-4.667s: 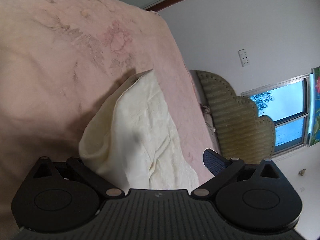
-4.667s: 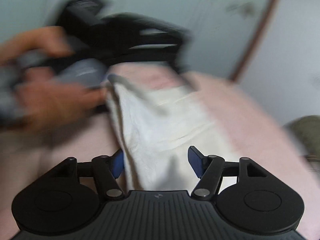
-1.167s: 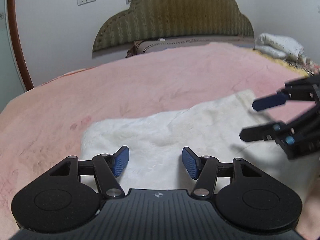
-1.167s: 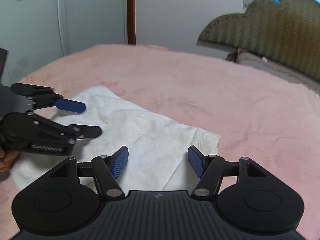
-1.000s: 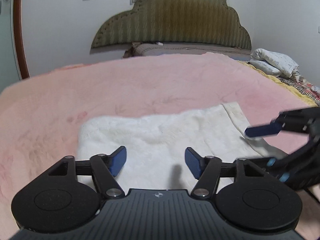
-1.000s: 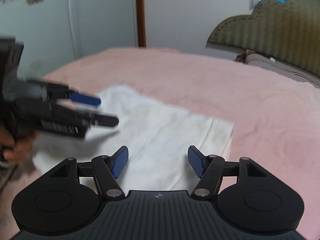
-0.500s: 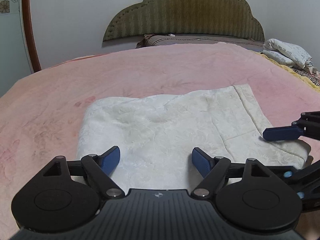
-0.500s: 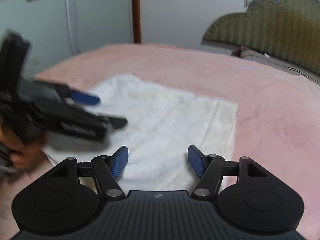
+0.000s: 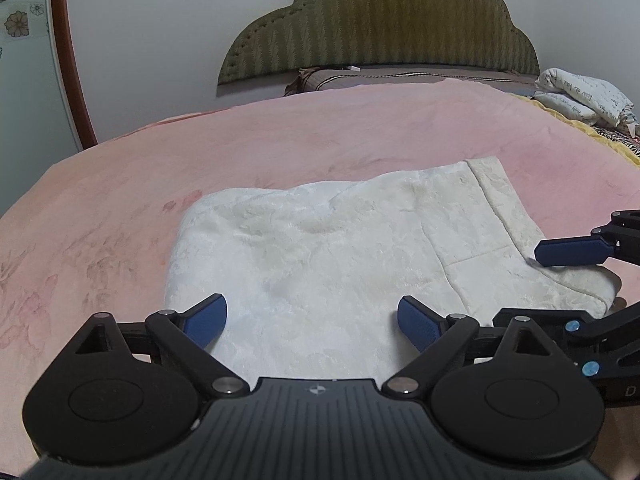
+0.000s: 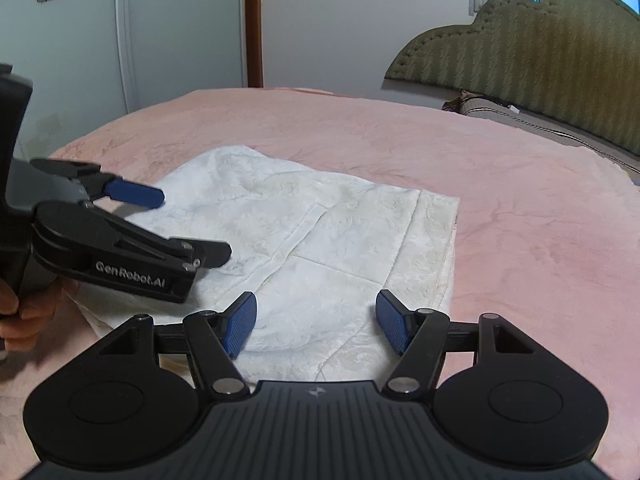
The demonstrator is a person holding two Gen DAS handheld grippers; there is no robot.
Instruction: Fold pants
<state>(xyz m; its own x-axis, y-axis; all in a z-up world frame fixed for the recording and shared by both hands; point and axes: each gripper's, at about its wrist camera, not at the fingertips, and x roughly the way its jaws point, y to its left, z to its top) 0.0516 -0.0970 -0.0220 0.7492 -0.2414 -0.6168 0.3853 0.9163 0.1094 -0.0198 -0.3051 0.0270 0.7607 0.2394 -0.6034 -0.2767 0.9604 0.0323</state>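
Since 4.7 s ago the pants (image 9: 320, 248) have gone from hanging in my grip to lying flat on the bed (image 9: 280, 140), and over the last sec. both grippers have pulled back toward the near edge.

Status: the pants now form a compact, roughly rectangular stack, several layers thick at the near-right corner. Waistband edge runs along the right side. Judged from the shape, the main folds are done. What is left, at most: one more fold or a smoothing pass; light wrinkles show mid-panel.

Left gripper (image 9: 312, 320): fingers spread wide, pinching nothing. The pants lie directly between and ahead of the tips; the left tip sits over the near-left corner. Contact w/ the cloth cannot be confirmed.

Right gripper (image 10: 316, 326): fingers spread wide, pinching nothing. Near edge of the pants lies between and just under the tips; the pocket seam runs ahead of the left tip. In the left view its upper finger hovers just over the near-right corner.

Both grippers are close together, side by side.
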